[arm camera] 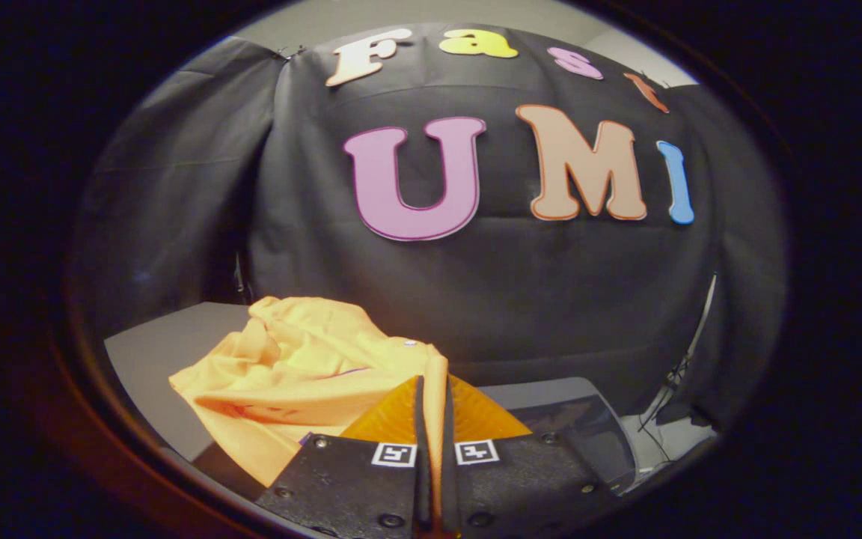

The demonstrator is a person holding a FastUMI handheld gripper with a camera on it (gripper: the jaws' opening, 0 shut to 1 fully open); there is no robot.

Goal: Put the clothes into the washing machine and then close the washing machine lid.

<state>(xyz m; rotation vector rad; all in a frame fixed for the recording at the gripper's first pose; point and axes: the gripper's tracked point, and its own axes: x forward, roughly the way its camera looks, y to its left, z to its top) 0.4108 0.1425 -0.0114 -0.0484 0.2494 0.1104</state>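
An orange garment (pixel 304 374) hangs crumpled from my gripper (pixel 435 385), lifted above the grey surface (pixel 154 352). A fold of the cloth runs down between the two fingers, which are pressed together on it. Most of the garment droops to the left of the fingers. To the right of the fingers and below them, part of the washing machine (pixel 588 427) shows as a grey body with a dark glossy panel.
A grey tabletop lies beyond the garment on the left. Black cloth walls stand close behind. Thin cables (pixel 674 382) hang at the right beside the machine, over a pale floor patch.
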